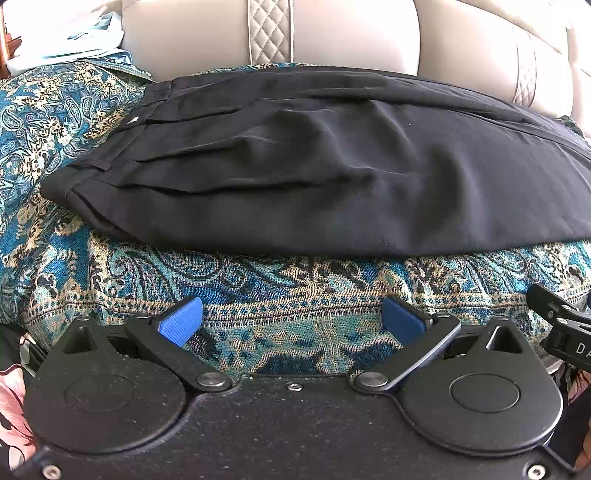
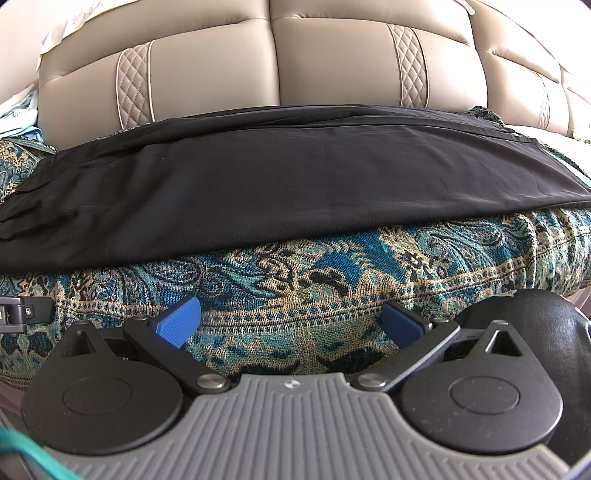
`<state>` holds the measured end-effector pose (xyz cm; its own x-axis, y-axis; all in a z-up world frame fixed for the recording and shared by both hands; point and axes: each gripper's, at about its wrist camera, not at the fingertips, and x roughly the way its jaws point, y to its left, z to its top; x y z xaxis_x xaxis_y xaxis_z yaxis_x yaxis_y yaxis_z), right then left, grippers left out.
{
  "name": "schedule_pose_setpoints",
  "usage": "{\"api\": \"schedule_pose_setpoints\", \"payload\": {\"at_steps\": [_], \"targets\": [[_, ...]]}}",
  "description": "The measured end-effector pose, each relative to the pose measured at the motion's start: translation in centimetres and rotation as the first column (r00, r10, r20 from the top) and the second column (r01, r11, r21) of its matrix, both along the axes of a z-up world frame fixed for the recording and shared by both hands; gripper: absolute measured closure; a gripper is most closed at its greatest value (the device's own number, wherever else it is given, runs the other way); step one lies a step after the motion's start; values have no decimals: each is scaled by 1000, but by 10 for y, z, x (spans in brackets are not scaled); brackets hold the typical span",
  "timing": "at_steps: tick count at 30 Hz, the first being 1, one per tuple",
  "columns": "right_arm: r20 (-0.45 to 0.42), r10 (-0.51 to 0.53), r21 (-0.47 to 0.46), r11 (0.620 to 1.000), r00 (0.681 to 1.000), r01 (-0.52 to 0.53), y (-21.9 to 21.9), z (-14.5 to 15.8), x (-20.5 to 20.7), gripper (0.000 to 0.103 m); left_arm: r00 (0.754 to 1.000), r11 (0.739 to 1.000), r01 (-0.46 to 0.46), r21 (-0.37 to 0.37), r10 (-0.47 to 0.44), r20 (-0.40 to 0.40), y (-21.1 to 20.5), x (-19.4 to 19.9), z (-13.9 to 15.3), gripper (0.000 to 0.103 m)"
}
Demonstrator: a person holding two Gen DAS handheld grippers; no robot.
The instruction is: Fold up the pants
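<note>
Left wrist view: black pants (image 1: 314, 166), already laid leg over leg, stretch lengthwise across a paisley throw (image 1: 258, 280) covering a beige leather sofa (image 1: 351, 33). Their waistband (image 1: 110, 147), with its small pale button, sits at the pants' left end. The left tongs (image 1: 291, 319) hang released, blue pads spread wide, just short of the pants' near edge and touching no cloth.

Right wrist view: the legs of the pants (image 2: 295, 184) run on toward the hem (image 2: 554, 166) at the far right end. The right tongs (image 2: 291, 319) are likewise released and empty, near that same edge.

The fabric looks light, thin and limp; it would likely sag and slide layer on layer. The surest holds appear to be the stiffer waistband and the hem, pinching both layers together.
</note>
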<state>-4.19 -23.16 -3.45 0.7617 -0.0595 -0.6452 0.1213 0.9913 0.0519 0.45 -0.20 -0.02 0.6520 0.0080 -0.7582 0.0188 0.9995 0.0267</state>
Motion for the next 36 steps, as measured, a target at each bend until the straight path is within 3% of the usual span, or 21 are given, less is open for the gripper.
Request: {"api": "schedule_pose_setpoints", "payload": {"at_steps": [36], "targets": [[-31,-12,17,1000,999,13,5,-3,14,0,1000,1000,19,-6,-19,-15,10,1,-4,0]]}}
